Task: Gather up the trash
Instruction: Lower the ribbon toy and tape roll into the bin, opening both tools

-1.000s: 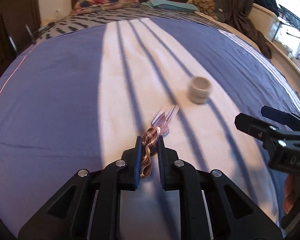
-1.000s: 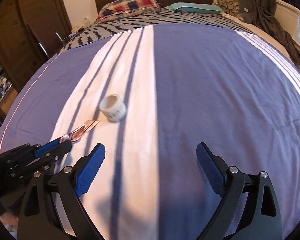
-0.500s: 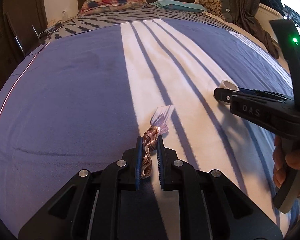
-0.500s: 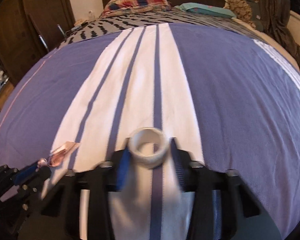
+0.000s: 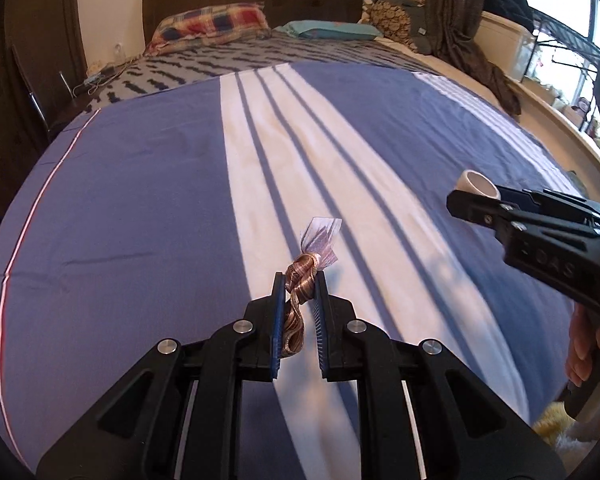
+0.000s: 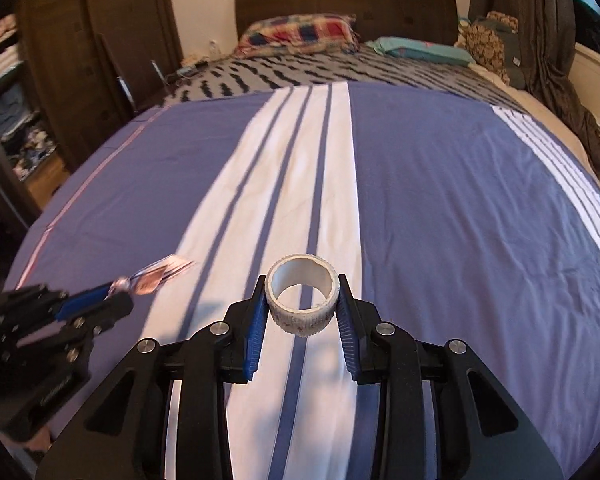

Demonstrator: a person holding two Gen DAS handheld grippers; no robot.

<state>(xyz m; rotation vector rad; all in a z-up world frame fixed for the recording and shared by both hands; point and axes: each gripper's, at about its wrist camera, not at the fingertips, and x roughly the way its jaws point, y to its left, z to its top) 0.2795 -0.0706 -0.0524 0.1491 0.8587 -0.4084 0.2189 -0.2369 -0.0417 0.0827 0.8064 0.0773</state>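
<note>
Blue bedspread [image 6: 440,200] with white stripes, plaid pillow [image 6: 298,34] (red, blue), seemingly brown-striped wrapper [image 5: 300,280], white tape roll [image 6: 302,300].

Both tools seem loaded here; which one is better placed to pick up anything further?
Neither. The left tool is shut on the twisted wrapper, and the right tool is shut on the tape roll. No loose trash shows on the bedspread; both need emptying first.

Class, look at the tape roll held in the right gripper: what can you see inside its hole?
Through the tape roll shows only striped bedspread; nothing sits inside. The right gripper pads cover its sides; its underside is hidden.
</note>
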